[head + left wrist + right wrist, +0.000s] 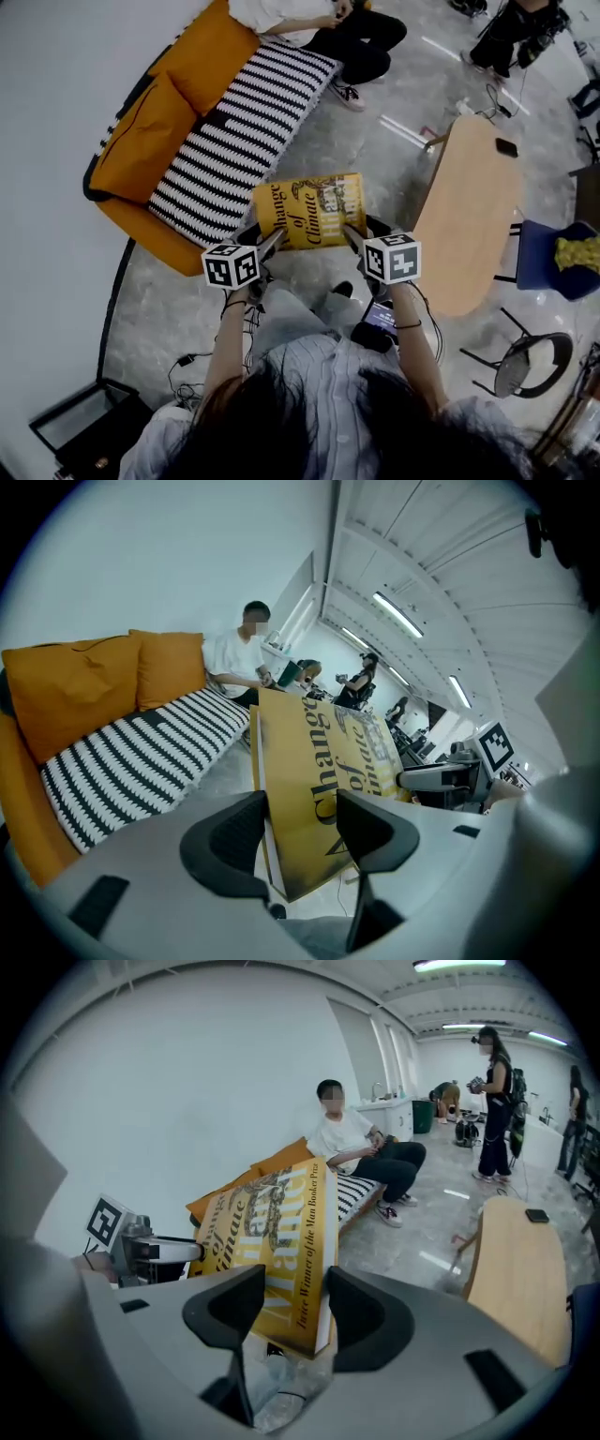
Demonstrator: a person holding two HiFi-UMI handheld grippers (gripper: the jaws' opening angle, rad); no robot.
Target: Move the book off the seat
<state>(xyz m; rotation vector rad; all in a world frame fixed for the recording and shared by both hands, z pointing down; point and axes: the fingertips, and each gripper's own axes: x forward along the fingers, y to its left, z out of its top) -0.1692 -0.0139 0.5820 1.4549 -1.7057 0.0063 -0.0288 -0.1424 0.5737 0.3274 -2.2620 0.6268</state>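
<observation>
A yellow hardback book (309, 210) hangs in the air over the grey floor, just off the front edge of the sofa's striped seat (234, 141). My left gripper (267, 246) is shut on its near left corner, and my right gripper (354, 242) is shut on its near right corner. In the left gripper view the book (319, 780) stands on edge between the jaws of the left gripper (300, 832), cover lettering facing right. In the right gripper view the book (272, 1241) is clamped by the right gripper (291, 1312), with the page edge against the right pad.
The orange sofa (141, 141) runs along the wall at the left, and a person (319, 28) sits at its far end. A long wooden table (469, 206) with a phone (506, 147) stands to the right. Beyond it are a blue chair (544, 258) and a round black chair (530, 361).
</observation>
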